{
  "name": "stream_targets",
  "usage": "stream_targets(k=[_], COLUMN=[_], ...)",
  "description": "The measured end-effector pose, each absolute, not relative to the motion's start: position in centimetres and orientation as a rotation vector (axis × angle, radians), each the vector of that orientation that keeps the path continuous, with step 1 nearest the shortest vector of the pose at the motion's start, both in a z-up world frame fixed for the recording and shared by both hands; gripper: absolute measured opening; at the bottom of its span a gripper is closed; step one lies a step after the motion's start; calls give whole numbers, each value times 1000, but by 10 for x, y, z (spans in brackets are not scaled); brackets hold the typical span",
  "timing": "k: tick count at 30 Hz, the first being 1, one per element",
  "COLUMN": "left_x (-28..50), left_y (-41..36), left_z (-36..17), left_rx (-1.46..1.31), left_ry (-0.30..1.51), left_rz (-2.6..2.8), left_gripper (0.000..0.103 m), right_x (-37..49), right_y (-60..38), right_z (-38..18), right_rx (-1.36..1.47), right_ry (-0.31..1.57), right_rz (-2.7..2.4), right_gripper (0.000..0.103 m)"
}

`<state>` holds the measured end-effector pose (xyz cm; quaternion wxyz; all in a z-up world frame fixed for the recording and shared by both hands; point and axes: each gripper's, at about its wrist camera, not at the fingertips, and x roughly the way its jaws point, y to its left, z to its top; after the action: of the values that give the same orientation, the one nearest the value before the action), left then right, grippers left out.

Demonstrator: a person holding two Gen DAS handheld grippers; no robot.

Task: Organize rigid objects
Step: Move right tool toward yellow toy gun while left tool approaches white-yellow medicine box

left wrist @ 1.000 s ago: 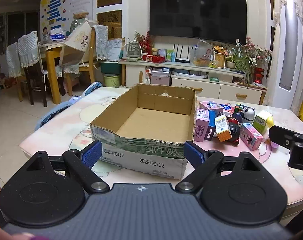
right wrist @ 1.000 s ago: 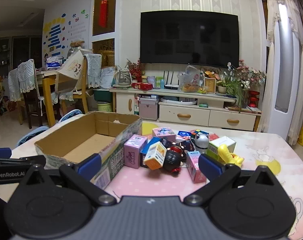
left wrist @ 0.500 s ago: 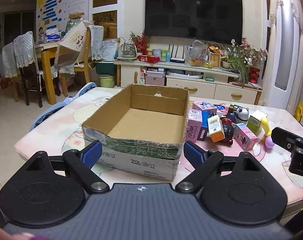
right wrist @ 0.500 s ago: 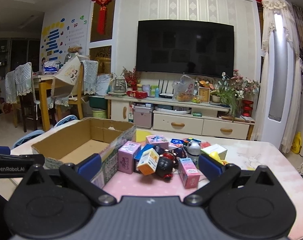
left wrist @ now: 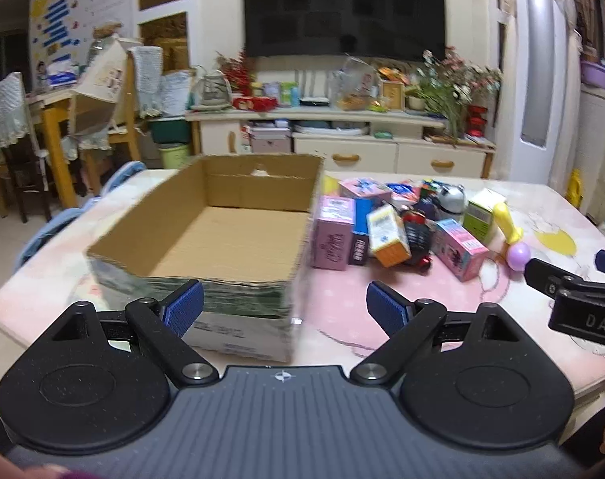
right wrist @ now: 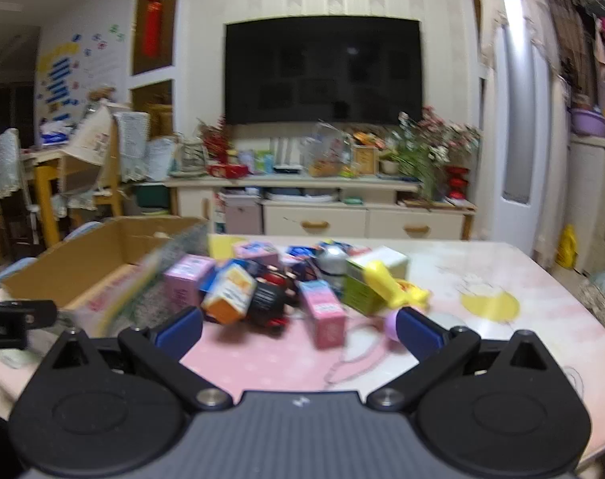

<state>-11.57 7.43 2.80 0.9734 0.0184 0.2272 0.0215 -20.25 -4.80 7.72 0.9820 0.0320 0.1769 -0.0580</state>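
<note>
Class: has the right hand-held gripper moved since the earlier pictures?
Yes. The right hand-held gripper has advanced toward the pile of small boxes, which looms larger against the television.

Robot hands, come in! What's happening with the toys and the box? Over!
Left gripper open, right gripper open, both holding nothing. Brown cardboard box has nothing inside. Pile of small colourful boxes and toys beside it, nothing blocking.

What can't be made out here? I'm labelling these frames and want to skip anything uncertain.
- Print on the cardboard box front: left wrist view, motion-blurred, partly behind the left tool.
- Labels on the small boxes, e.g. the orange box: right wrist view, blurred.
- Black toy behind it: shape unclear, overlapped.
- Right tool: open, empty; in the left wrist view the frame edge cuts it off.
</note>
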Motion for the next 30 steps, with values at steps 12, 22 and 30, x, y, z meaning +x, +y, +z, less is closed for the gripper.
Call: stream_targets(k=[12,22,30], left_x=[-108,-83,-58], left_y=[63,51,58], left_z=[27,25,23], left_rx=[151,208,195], left_ry=[492,510,556], left_rz=[-131,-163,-145], left_gripper=[103,103,103], right_x=[-165,-117,-70], right_y=[-106,-148,-168], right_z=[36,24,18], right_rx=[56,118,125], right_ry=[476,498,518], right_rz=[-222,-275,-318], right_gripper=[102,102,102])
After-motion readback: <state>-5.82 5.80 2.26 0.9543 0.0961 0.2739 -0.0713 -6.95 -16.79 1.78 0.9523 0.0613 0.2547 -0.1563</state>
